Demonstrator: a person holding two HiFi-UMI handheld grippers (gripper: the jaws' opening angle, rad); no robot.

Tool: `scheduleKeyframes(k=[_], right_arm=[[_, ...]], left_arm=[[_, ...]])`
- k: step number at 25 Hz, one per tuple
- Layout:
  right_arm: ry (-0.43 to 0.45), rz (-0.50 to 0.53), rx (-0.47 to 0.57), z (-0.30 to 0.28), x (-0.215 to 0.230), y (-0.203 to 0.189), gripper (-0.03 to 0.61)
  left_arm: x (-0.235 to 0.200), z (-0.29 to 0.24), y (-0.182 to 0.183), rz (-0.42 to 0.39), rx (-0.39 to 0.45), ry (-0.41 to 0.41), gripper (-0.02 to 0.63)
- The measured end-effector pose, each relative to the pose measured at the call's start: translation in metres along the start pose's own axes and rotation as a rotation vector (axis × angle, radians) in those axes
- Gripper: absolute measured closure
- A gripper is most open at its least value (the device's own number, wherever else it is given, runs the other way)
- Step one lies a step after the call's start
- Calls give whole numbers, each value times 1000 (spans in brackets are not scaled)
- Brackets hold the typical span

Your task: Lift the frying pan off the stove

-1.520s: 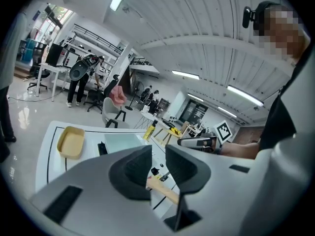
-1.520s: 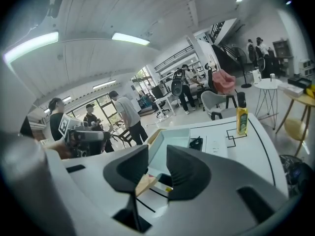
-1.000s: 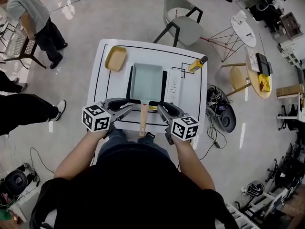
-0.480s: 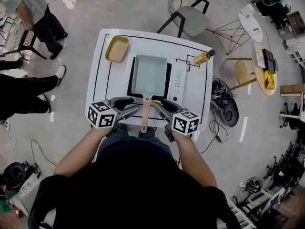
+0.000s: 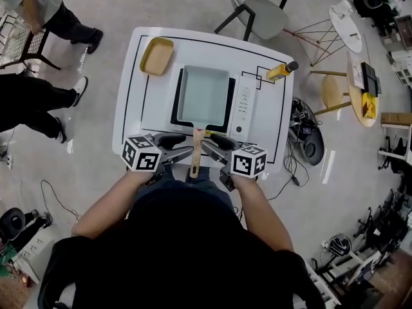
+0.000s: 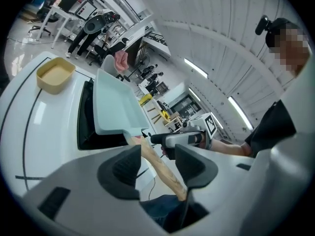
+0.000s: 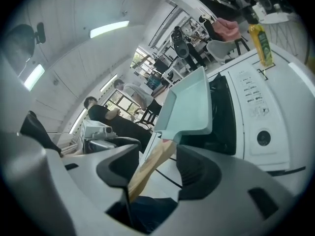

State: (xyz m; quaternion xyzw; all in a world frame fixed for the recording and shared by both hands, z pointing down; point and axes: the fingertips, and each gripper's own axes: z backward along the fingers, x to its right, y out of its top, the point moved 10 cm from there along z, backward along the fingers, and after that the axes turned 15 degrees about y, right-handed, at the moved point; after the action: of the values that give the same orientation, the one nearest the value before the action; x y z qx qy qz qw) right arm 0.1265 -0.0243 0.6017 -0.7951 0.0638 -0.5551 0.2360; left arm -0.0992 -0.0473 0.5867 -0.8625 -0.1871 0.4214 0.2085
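Rectangular pale-teal frying pan point(image 5: 203, 95) is sitting flat on the black stove point(image 5: 175, 108), in the middle of the white bench point(image 5: 135, 102). Its wooden handle point(image 5: 195, 156) is pointing back toward the person and sticking out past the near bench edge. Left gripper point(image 5: 181, 150) is coming at the handle from the left and right gripper point(image 5: 207, 145) from the right, tips just beside the handle on either side and close to each other. In the left gripper view the fingers point(image 6: 125, 168) are standing moderately apart on the left gripper point(image 6: 157, 161). The handle point(image 6: 160, 163) is running through the gap with space showing on both sides, not clamped. The right gripper view is showing the same for the right gripper point(image 7: 157, 163): fingers point(image 7: 197, 173) parted, handle point(image 7: 150, 168) lying in the gap, not squeezed. Can't tell whether it is brushing one pad. Pan point(image 6: 115, 104) is resting on the stove point(image 6: 86, 117). Yellow tray point(image 5: 156, 55) is sitting at the far-left bench corner, well apart from the pan. Yellow oil bottle point(image 5: 278, 73) is standing at the far right, beside the stove's control strip. Grey chair point(image 5: 257, 15) is standing beyond the bench.
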Motion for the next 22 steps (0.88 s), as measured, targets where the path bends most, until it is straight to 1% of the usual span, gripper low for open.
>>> scheduleKeyframes(k=[4, 8, 12, 22], right_arm=[[26, -41, 10, -5, 8, 1, 333], [64, -101, 19, -9, 15, 0, 333], [93, -136, 14, -13, 20, 0, 330], [148, -168, -35, -28, 28, -2, 316]], left_arm=[[-3, -9, -6, 25, -29, -22, 394], [-7, -15, -8, 51, -40, -24, 385], [-9, -22, -11, 73, -63, -45, 382], [-11, -37, -23, 145, -127, -105, 367]])
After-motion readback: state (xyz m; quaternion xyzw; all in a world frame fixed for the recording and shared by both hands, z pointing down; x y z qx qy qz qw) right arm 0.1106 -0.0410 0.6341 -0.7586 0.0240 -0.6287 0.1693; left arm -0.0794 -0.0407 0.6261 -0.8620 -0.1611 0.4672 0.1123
